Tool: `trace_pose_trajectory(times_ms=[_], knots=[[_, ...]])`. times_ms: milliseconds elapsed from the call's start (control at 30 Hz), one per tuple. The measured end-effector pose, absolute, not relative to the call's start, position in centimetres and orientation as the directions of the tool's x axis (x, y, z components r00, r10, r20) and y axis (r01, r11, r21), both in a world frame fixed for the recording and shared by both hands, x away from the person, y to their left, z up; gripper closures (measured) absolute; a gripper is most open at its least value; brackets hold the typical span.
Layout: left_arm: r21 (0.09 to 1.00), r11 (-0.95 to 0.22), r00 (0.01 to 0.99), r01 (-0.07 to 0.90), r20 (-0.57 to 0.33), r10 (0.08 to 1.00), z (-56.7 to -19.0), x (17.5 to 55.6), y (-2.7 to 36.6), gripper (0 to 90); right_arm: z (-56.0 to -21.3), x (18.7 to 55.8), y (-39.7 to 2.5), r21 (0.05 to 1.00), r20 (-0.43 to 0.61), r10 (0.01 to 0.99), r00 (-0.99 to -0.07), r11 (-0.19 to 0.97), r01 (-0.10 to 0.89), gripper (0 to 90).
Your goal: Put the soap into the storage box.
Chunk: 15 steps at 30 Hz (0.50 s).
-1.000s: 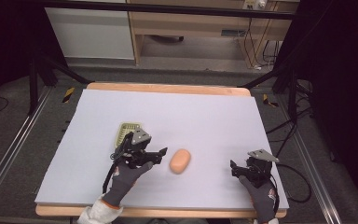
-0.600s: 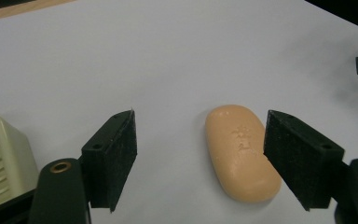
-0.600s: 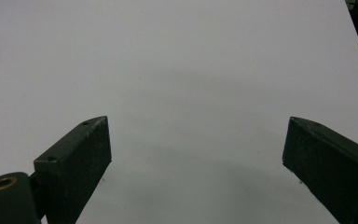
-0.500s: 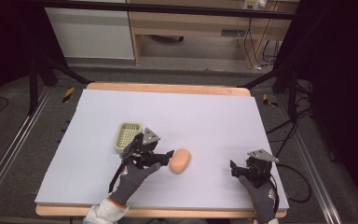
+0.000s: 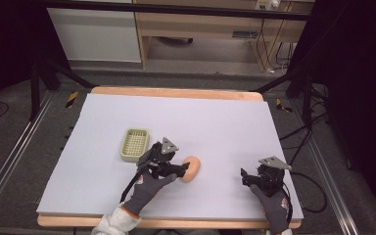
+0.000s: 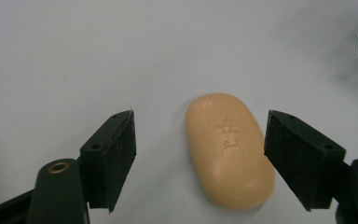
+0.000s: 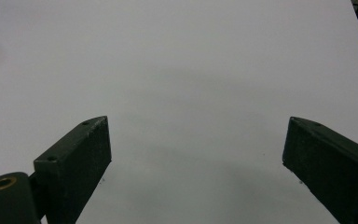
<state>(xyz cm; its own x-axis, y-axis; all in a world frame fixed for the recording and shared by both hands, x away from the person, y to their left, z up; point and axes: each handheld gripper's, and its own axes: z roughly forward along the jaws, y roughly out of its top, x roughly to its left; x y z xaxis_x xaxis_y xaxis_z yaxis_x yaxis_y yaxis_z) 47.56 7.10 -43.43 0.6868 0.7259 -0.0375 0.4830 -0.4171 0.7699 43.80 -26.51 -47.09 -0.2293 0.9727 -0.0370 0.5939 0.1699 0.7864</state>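
Note:
An orange oval soap bar lies flat on the pale table mat. My left gripper is open with its jaws on either side of the soap, not touching it. A pale green slotted soap dish sits just left of that gripper. My right gripper rests open near the front right of the mat, with bare mat between its jaws.
The mat covers a wooden table whose edge shows at the back. Metal frame rails run along both sides. A cable trails off the right front corner.
My left gripper has moved right, off the soap dish, and now straddles the soap bar. The right gripper has stayed put.

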Motion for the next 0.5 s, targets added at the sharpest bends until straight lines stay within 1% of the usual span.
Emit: trace_pose_trajectory(times_ms=[500], knots=[[0.737,-0.459,0.707,0.496,-0.036,0.707,-44.5,48.0,5.2,24.2,-47.1,43.8,-26.5,0.782,-0.040,0.972,-0.230,0.173,0.599,8.0]])
